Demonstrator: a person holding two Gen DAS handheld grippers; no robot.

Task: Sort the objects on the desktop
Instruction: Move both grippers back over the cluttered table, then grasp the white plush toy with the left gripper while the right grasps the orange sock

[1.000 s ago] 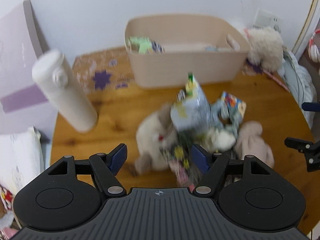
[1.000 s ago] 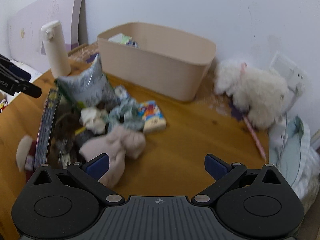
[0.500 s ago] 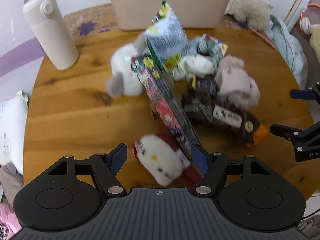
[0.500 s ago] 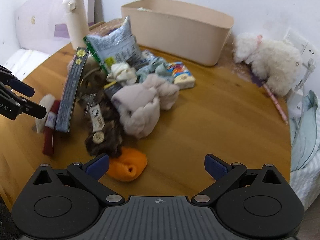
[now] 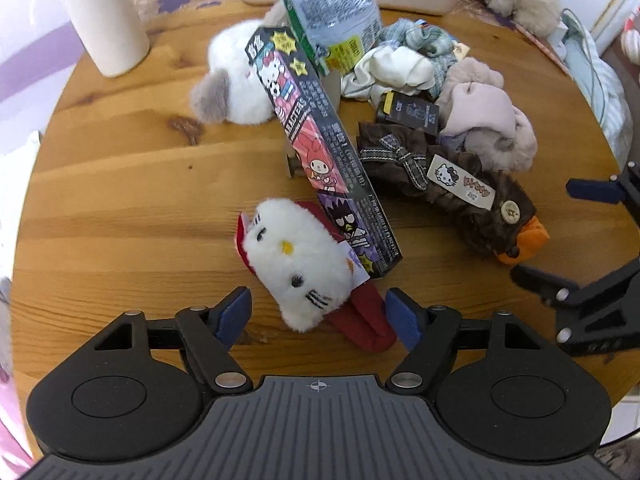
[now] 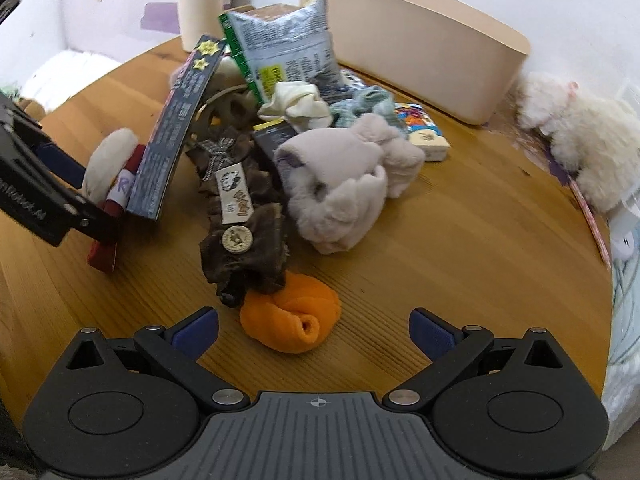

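A pile of small things lies on the round wooden table. My left gripper points steeply down. Its jaws are opening around a white cat plush with red fabric, and the pads stand clear of it. A dark cartoon box leans over that plush. My right gripper is open, with a rolled orange cloth just ahead between its fingertips. A brown frilled fabric piece lies against the cloth. The right gripper's fingers show at the left wrist view's right edge.
A beige bin stands at the back with a snack bag in front of it. A grey-pink plush, white and blue cloths and a small colourful box fill the pile. A white bottle stands back left, a fluffy white plush back right.
Both grippers have sunk toward the table and tipped down. The left one now straddles the cat plush with wider jaws, and the right one has closed in on the orange cloth.
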